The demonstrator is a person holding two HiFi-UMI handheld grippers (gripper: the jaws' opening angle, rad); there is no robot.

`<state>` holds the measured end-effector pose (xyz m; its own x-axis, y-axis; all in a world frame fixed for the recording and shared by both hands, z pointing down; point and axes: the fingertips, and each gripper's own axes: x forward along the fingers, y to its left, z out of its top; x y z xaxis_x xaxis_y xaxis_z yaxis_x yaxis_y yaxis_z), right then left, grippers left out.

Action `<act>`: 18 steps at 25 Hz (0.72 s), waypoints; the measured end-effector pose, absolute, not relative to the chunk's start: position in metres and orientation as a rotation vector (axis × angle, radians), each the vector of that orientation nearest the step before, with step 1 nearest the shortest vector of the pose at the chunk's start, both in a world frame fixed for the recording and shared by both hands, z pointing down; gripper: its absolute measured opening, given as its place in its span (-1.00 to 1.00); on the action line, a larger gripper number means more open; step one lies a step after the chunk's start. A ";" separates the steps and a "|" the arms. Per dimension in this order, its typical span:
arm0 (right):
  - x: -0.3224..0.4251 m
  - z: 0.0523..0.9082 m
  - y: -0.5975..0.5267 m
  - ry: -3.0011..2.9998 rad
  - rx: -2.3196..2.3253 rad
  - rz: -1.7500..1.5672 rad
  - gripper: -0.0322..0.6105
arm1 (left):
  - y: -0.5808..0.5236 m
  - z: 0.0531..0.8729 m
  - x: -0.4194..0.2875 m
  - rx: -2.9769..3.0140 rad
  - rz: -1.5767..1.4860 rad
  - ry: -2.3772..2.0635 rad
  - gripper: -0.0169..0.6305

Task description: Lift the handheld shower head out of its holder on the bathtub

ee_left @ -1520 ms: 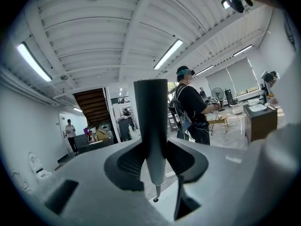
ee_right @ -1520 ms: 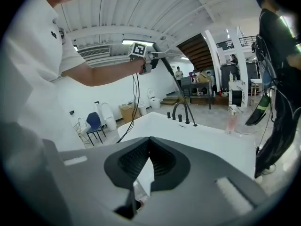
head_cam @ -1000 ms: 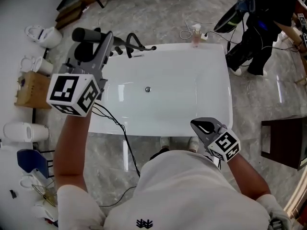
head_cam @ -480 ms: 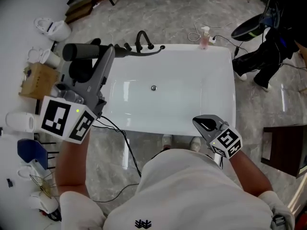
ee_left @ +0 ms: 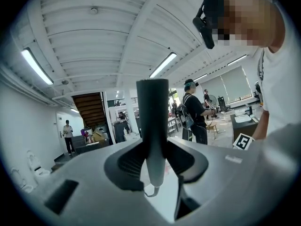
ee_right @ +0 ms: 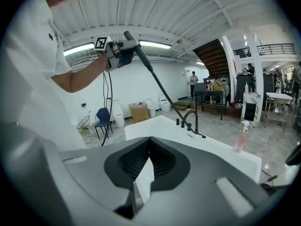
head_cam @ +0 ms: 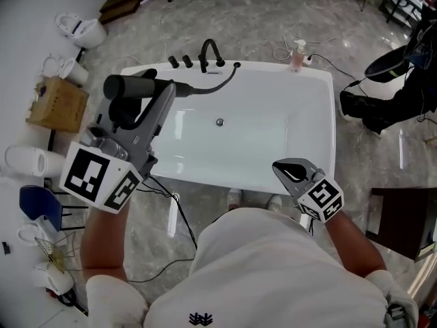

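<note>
The dark handheld shower head (head_cam: 133, 87) is off the tub and up in the air, with my left gripper (head_cam: 164, 93) shut on its handle. Its black hose (head_cam: 217, 85) trails back to the fittings at the far rim of the white bathtub (head_cam: 311, 125). In the left gripper view the handle (ee_left: 153, 121) stands upright between the jaws. The right gripper view shows the shower head (ee_right: 134, 48) raised high, the hose (ee_right: 162, 88) sloping down to the tap. My right gripper (head_cam: 276, 167) hovers at the tub's near rim, shut and empty.
A black tap (head_cam: 210, 52) and knobs stand on the tub's far rim, with a pink bottle (head_cam: 297, 55) further right. A cardboard box (head_cam: 58, 103), white toilets (head_cam: 80, 29) and a blue chair (head_cam: 37, 207) line the left. A dark table (head_cam: 403, 221) stands right.
My left gripper has carried the shower head away from the tap fittings toward me, and the hose now stretches out behind it. The right gripper has stayed by the near rim.
</note>
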<state>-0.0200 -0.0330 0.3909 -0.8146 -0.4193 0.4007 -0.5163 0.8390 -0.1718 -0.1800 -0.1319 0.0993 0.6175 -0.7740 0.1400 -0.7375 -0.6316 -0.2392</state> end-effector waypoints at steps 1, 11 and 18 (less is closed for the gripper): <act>-0.017 0.395 -0.032 -2.669 0.703 0.387 -0.86 | -0.129 0.105 -0.177 -2.682 -0.354 1.259 -0.51; -0.012 0.388 -0.042 -2.696 0.732 0.396 -0.86 | -0.126 0.124 -0.167 -2.719 -0.380 1.231 -0.51; -0.017 0.382 -0.044 -2.691 0.747 0.395 -0.86 | -0.127 0.128 -0.168 -2.752 -0.376 1.207 -0.51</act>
